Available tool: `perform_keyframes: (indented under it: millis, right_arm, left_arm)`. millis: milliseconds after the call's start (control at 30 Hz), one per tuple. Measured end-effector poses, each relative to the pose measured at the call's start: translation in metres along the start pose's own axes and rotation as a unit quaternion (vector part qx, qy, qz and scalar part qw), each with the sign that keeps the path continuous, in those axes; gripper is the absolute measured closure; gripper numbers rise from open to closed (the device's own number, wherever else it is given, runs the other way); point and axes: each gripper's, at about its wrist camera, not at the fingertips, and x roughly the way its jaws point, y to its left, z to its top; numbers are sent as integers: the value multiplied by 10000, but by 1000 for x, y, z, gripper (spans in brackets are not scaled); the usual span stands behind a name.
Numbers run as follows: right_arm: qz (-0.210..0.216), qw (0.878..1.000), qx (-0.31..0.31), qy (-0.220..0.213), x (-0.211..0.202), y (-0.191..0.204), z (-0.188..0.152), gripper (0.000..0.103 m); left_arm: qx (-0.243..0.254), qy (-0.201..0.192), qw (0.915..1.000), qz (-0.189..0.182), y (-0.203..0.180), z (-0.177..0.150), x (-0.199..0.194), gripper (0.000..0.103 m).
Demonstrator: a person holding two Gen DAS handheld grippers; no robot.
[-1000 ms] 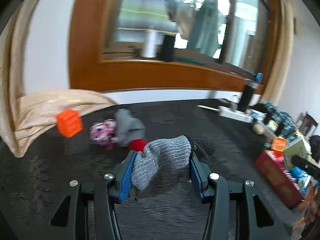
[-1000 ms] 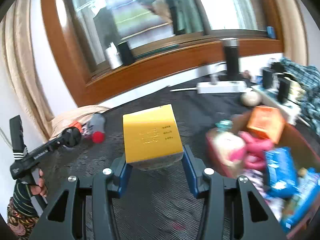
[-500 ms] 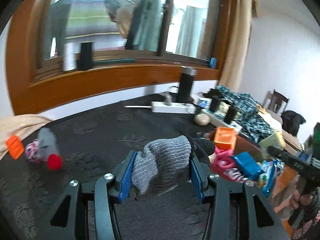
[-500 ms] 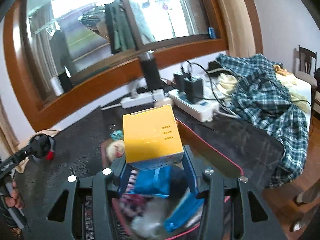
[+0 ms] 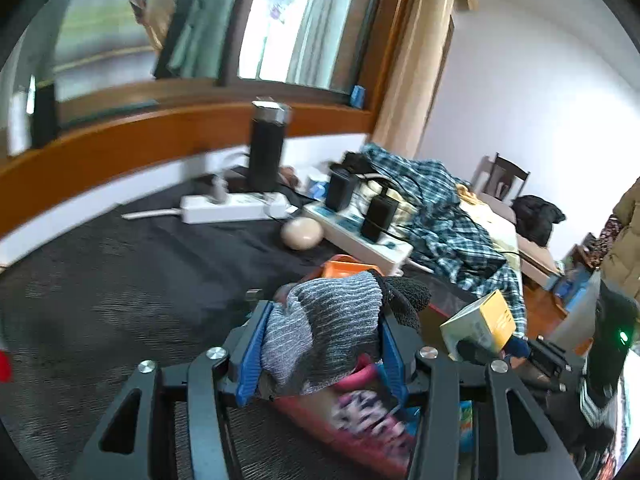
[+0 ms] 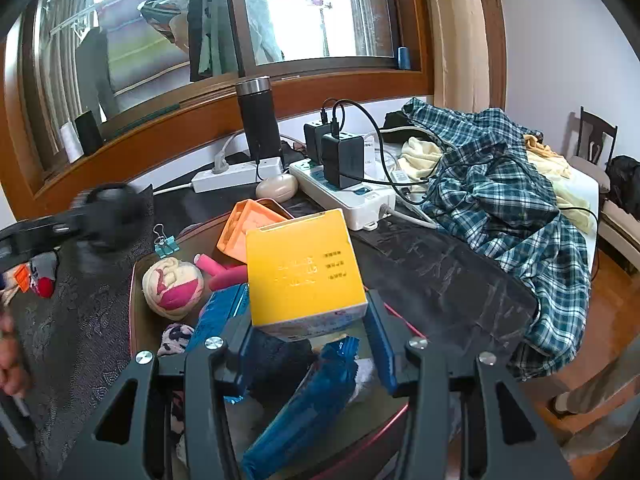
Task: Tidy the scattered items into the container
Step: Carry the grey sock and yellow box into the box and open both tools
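Dark textured tabletop (image 6: 440,272) under wood-framed window (image 6: 280,12), two power strips (image 6: 344,196), one flask (image 6: 258,120); left gripper (image 5: 320,344) clamping grey sock (image 5: 324,332), right gripper (image 6: 308,332) clamping yellow box (image 6: 304,268).

Wide wood-framed window (image 6: 248,32), bright daylight behind. Beige curtain (image 5: 416,60) at its right, white wall (image 5: 540,100) beyond. Dark chair (image 6: 592,136) in the corner. Wooden floor (image 6: 608,280) at right.

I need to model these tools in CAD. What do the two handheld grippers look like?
Both match: the left gripper and right gripper have black skeletal linkage arms with triangular cutouts, silver round bolts and blue finger pads.
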Motion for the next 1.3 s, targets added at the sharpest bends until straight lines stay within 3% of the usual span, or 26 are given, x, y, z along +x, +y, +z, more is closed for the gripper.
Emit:
perform_keyframes:
  millis: [200,633,933,1200,1300]
  right_arm:
    - [-19,9999,-105,87,4,-2,0,51]
    - [-136,9967,-572,560,26,10,-4,50]
    - [200,9981,-537,225,6,16,2,50]
    - [258,9991,-253,230,5,10,1,50]
    - [252,9993,-194,205,1,7,-1,50]
  left_arm:
    - [28,368,9992,-152,-11,-5,39,31]
    - [42,178,9998,-122,-3,-12,6,31]
    - [24,-68,10000,5,4,-8,-13,31]
    - [219,228,9995,88,1,-28,-10,31]
    - [470,449,9974,325,-6,-36,5,31]
